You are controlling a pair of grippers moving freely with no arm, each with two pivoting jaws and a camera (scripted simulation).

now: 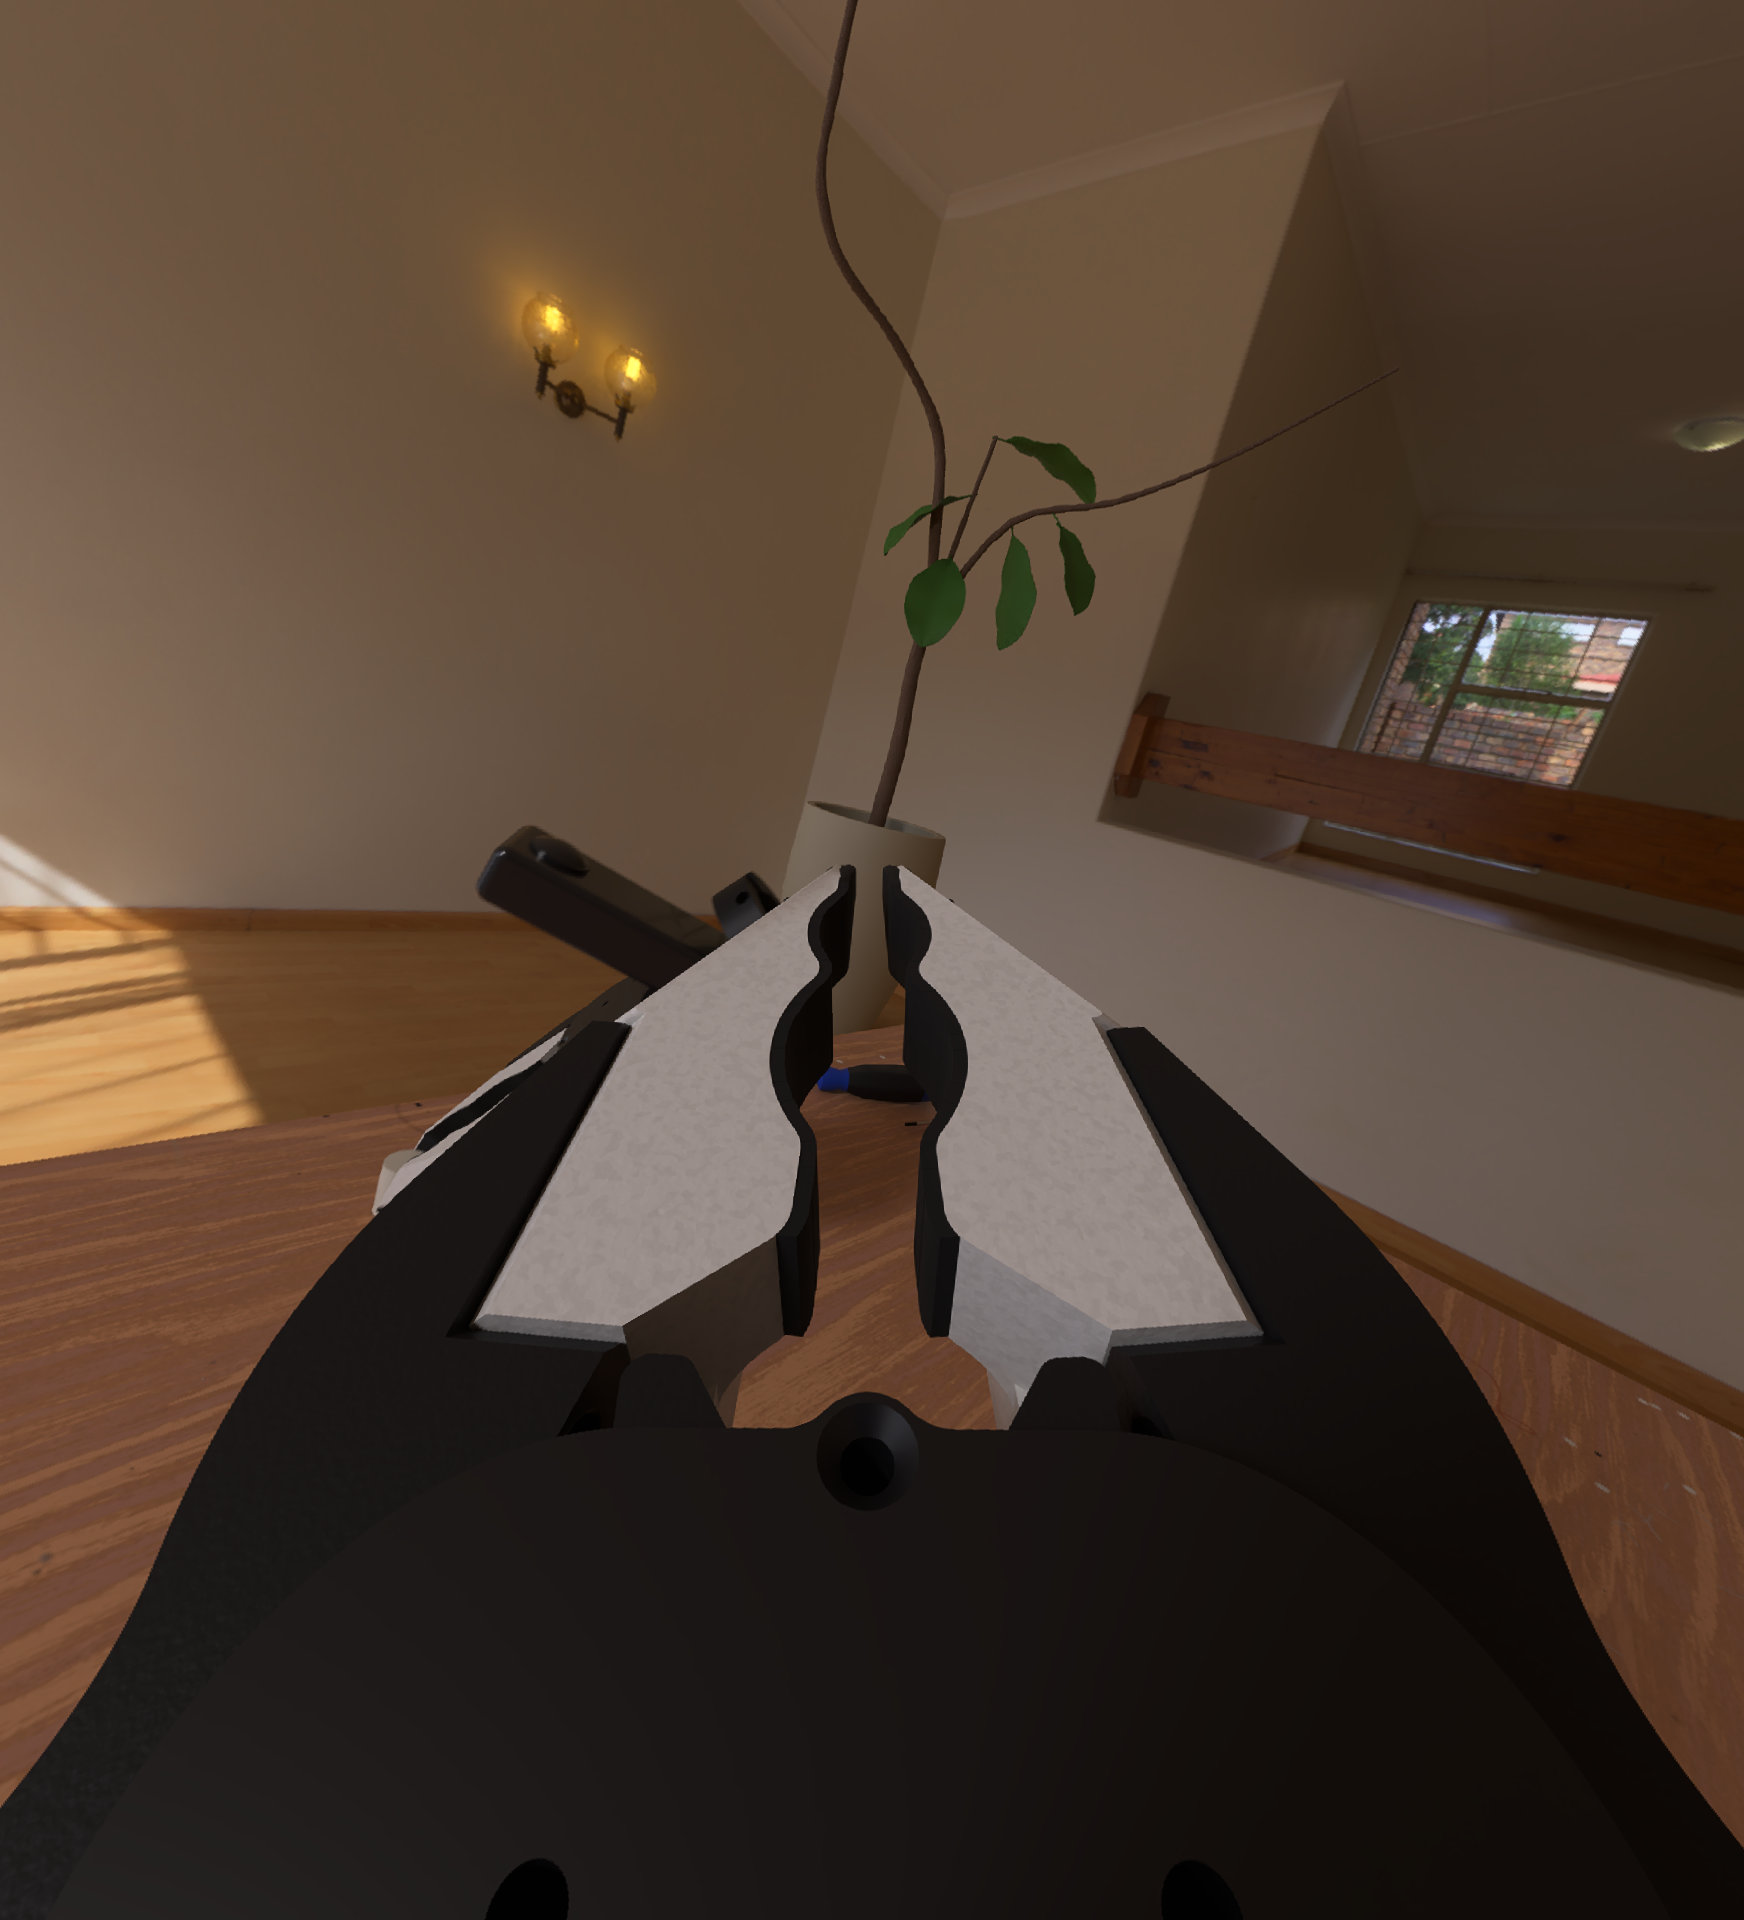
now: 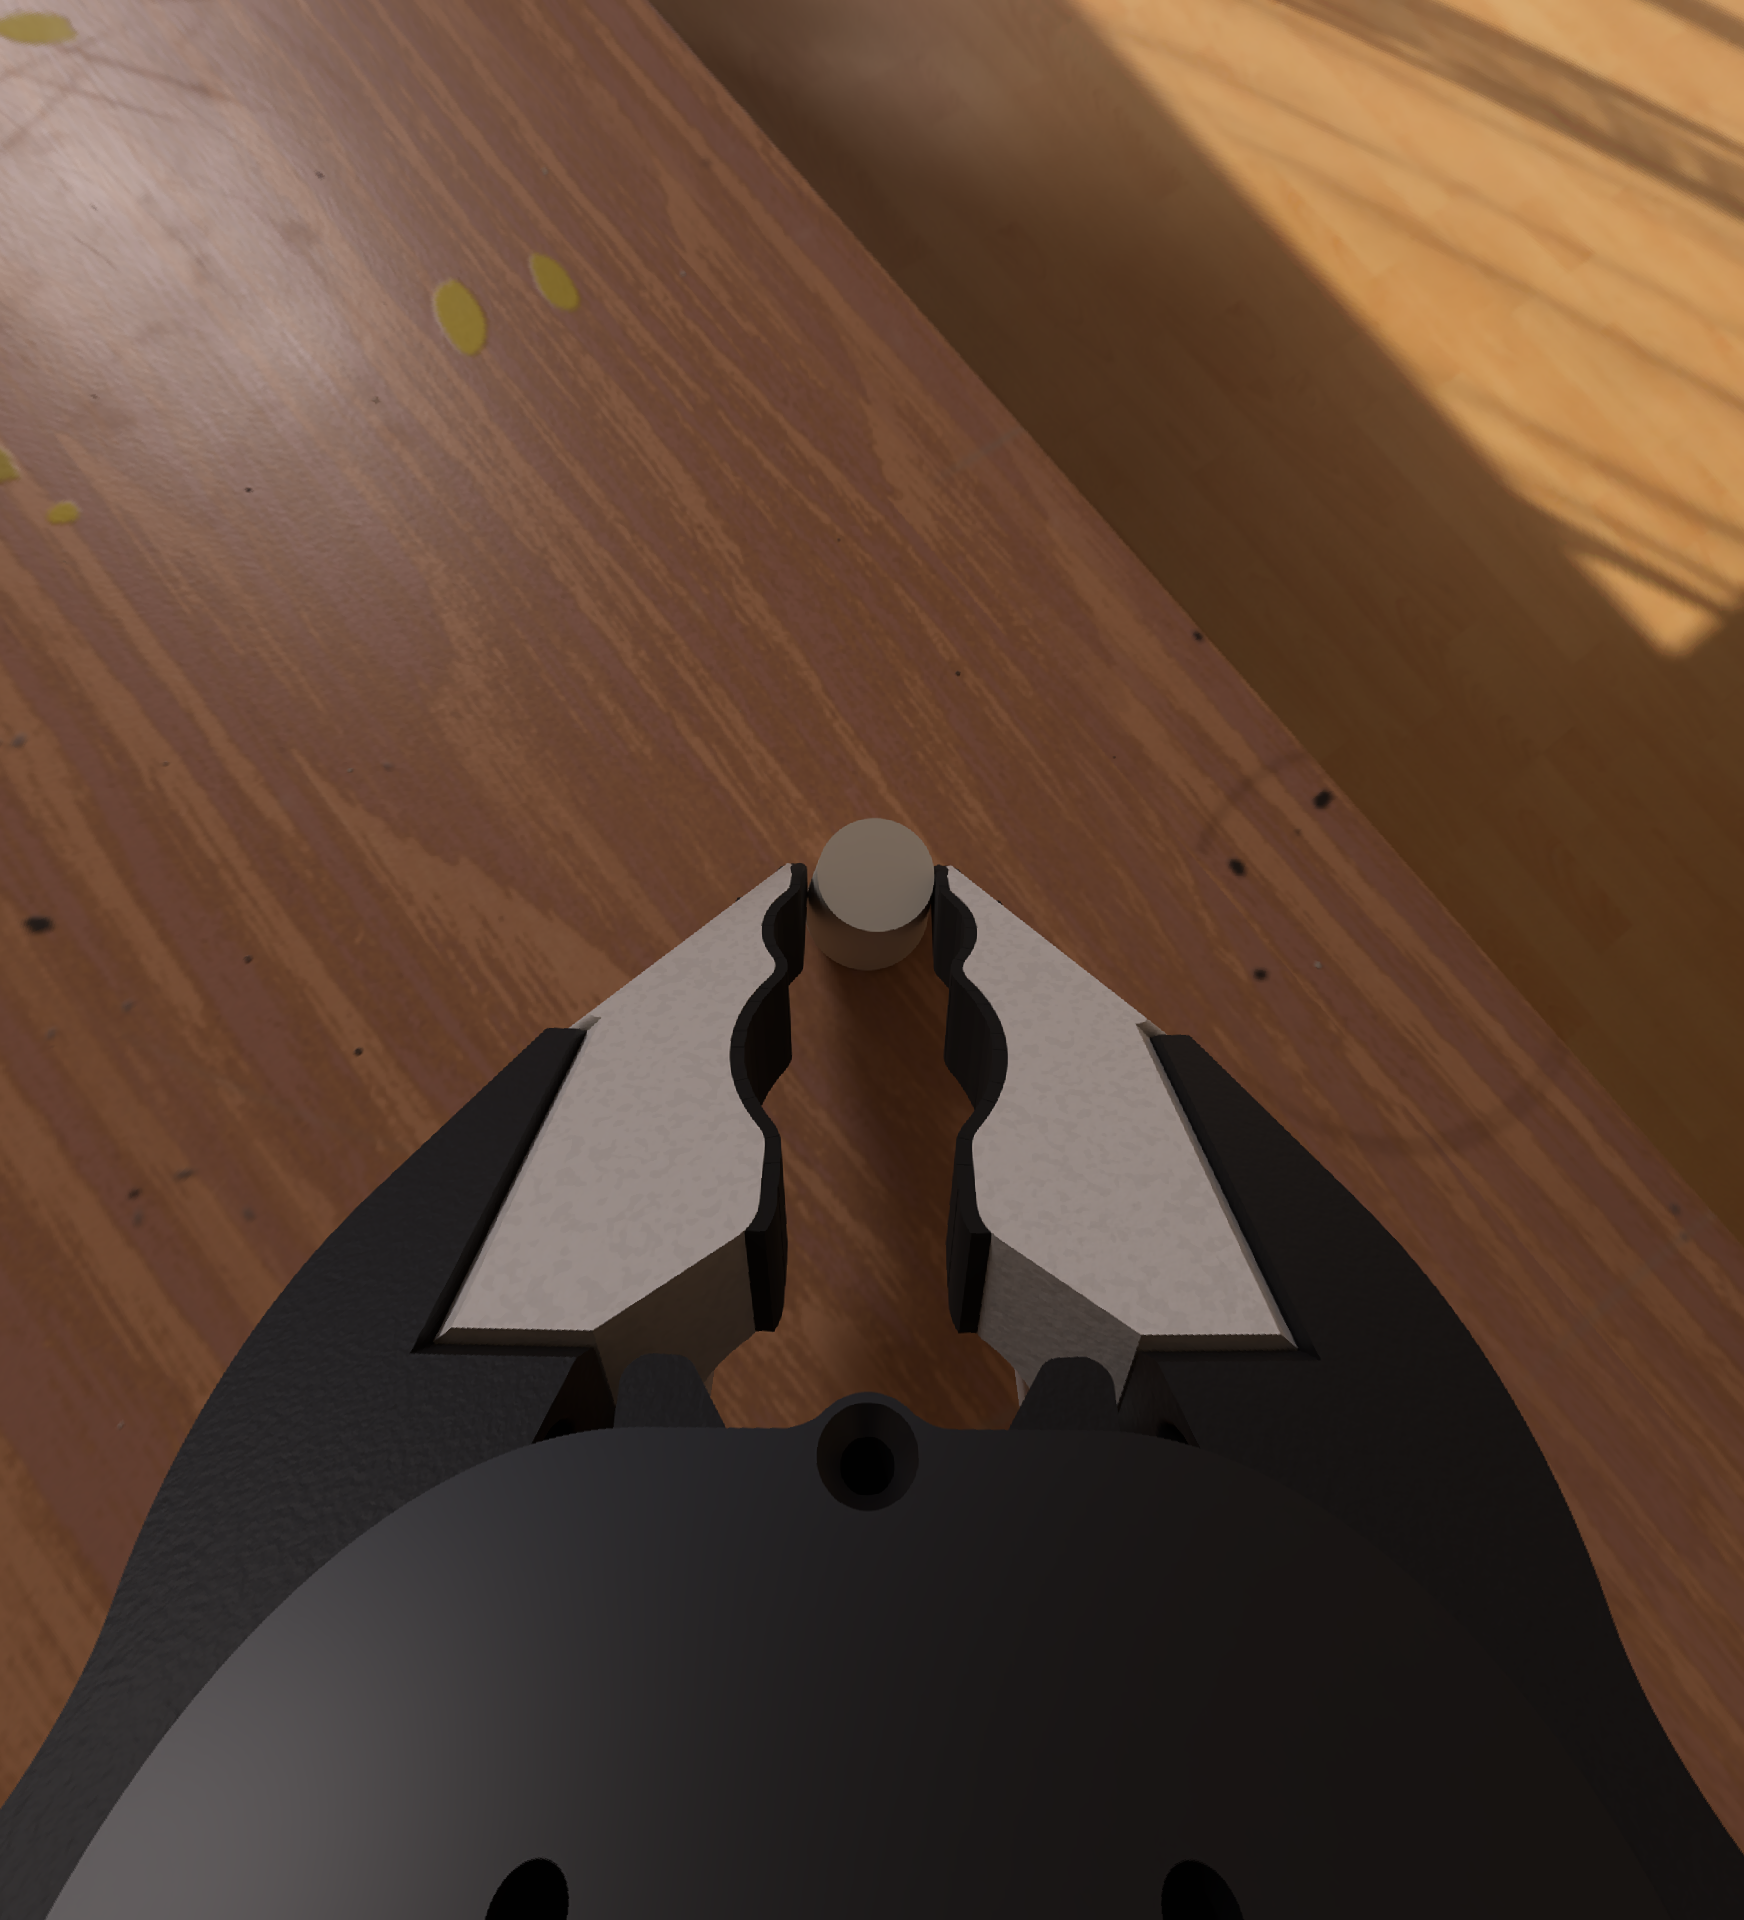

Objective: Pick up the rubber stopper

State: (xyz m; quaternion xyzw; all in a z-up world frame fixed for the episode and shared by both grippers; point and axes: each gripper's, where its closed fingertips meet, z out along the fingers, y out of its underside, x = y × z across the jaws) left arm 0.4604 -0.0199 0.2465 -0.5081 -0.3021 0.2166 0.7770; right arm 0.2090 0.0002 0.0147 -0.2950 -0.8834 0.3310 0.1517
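Observation:
The rubber stopper [image 2: 873, 881] is a small grey-beige plug standing upright on the wooden table [image 2: 432, 727], close to the table's right edge. My right gripper [image 2: 870, 885] has its fingertips [image 2: 797, 894] pressed against both sides of the stopper, shut on it. I cannot tell whether the stopper is off the table. My left gripper [image 1: 868, 883] is low over the table, its jaws nearly together with nothing between them. The right gripper's black body [image 1: 587, 909] shows beyond my left finger in the left wrist view; the stopper is hidden there.
A potted plant [image 1: 873, 842] in a beige pot stands at the table's far end. A small black and blue object [image 1: 873, 1083] lies on the table ahead of the left gripper. Small yellow-green leaves [image 2: 457, 317] lie on the table. The table edge [image 2: 1211, 665] runs diagonally, with floor beyond.

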